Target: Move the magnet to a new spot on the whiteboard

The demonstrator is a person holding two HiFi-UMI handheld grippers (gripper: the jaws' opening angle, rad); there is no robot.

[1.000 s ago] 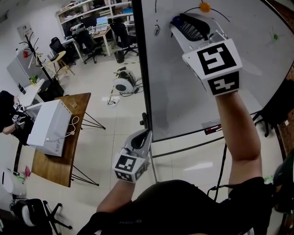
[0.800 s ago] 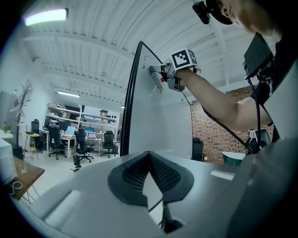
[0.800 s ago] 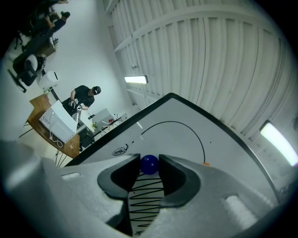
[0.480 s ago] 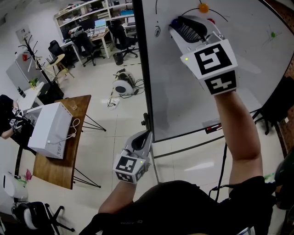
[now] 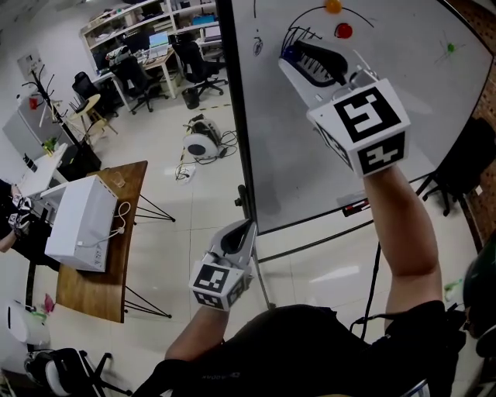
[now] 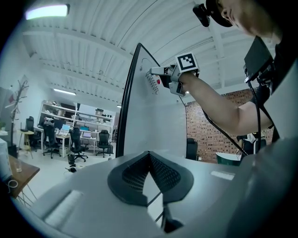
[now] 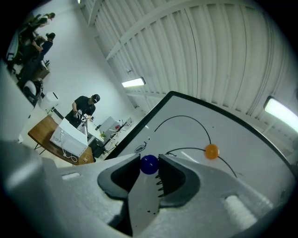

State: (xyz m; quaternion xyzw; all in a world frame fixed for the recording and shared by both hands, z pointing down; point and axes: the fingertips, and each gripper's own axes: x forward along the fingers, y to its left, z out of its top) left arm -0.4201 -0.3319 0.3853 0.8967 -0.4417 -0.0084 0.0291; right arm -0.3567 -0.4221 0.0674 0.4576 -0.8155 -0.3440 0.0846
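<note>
My right tool [image 5: 293,53] is up at the whiteboard [image 5: 418,101], near its upper left part, and its jaws are closed on the blue magnet [image 7: 149,164], which sits between the two tips with a pad on either side. I cannot tell whether the magnet touches the whiteboard's face or sits just off it.

Compared with a second ago, the tool and its magnet have moved lower on the whiteboard, farther from the orange magnet [image 5: 333,6] at the top. The red magnet [image 5: 343,30], which my tool hid before, now shows just below the orange one, on the black curved lines [image 7: 186,118] drawn on the whiteboard. The grip looks no wider or narrower than it was.

My left tool [image 6: 149,155] has its jaws together with nothing between them, and has stayed low beside the whiteboard's lower left corner.
</note>
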